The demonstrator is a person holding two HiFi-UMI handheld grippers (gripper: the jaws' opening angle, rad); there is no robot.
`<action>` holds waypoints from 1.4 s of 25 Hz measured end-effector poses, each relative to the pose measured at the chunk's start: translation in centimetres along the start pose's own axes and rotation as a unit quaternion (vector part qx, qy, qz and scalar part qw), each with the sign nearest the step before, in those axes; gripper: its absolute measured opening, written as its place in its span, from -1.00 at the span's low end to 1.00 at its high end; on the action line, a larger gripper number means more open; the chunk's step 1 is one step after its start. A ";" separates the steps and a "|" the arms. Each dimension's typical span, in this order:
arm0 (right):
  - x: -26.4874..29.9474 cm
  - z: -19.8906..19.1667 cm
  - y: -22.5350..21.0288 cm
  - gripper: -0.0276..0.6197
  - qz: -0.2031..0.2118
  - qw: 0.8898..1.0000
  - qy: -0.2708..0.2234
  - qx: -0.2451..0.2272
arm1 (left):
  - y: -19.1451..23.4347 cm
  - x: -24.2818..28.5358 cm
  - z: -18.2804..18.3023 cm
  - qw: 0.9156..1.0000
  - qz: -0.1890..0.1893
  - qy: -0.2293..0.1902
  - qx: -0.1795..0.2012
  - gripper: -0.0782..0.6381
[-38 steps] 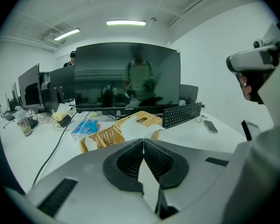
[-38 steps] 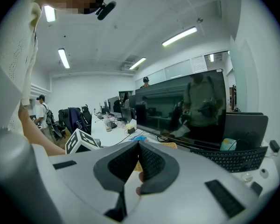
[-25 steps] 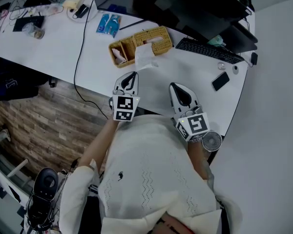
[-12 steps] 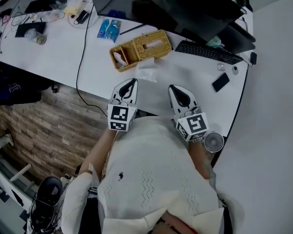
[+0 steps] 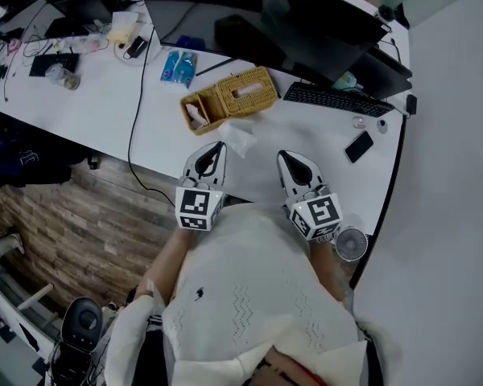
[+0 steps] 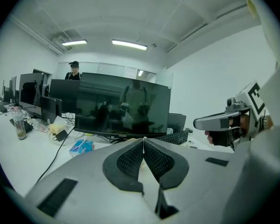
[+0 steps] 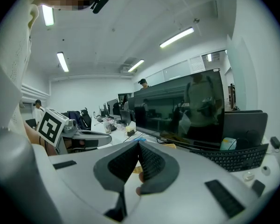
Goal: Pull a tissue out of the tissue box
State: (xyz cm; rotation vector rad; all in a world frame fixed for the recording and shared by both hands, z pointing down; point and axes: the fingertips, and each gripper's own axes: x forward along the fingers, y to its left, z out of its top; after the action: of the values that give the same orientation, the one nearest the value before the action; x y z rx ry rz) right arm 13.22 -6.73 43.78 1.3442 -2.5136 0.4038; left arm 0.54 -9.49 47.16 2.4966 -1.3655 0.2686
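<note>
Wicker tissue box (image 5: 229,99) sits on the white tabletop (image 5: 105,103) in the head view, with a loose tissue (image 5: 240,140) lying just beside it at six o'clock (seemingly pulled free already). The left gripper (image 5: 216,148) and right gripper (image 5: 287,158) hover at the near edge. Left gripper view: tips pressed together, pinching nothing. Right gripper view: likewise closed and empty. The best course now, I judge, is to hold both clear without brushing the tissue.
</note>
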 end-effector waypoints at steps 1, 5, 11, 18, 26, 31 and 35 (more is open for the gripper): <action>-0.1 0.2 -0.2 -0.91 -0.001 1.000 -0.002 0.002 | 0.0 0.0 0.3 1.000 0.001 -0.004 0.000 -0.75; -0.4 1.0 -0.8 -0.91 -0.006 1.000 -0.011 0.006 | 0.3 -0.1 2.0 1.000 0.004 -0.021 0.000 -0.75; -0.9 2.9 -2.0 -0.91 -0.013 0.999 -0.029 0.006 | 0.5 -0.4 5.3 0.999 0.008 -0.047 0.003 -0.75; -1.4 5.9 -3.4 -0.91 -0.024 0.998 -0.052 -0.014 | 0.8 -0.5 8.7 0.997 0.005 -0.076 0.018 -0.75; -2.6 10.2 -3.6 -0.91 -0.024 0.995 -0.093 0.005 | 1.3 -1.0 12.1 0.994 0.001 -0.109 0.021 -0.75; -3.3 11.6 -3.8 -0.91 -0.031 0.994 -0.108 0.002 | 1.2 -1.0 14.4 0.991 -0.006 -0.131 0.024 -0.75; -3.7 12.0 -3.8 -0.91 -0.040 0.992 -0.118 0.005 | 1.0 -0.8 15.3 0.990 -0.015 -0.140 0.019 -0.75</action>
State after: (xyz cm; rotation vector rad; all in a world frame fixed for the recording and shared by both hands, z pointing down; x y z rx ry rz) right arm 17.24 -10.28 31.77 1.5727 -2.6348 0.2550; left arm -0.34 -14.43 32.65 2.6626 -1.4346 -0.0679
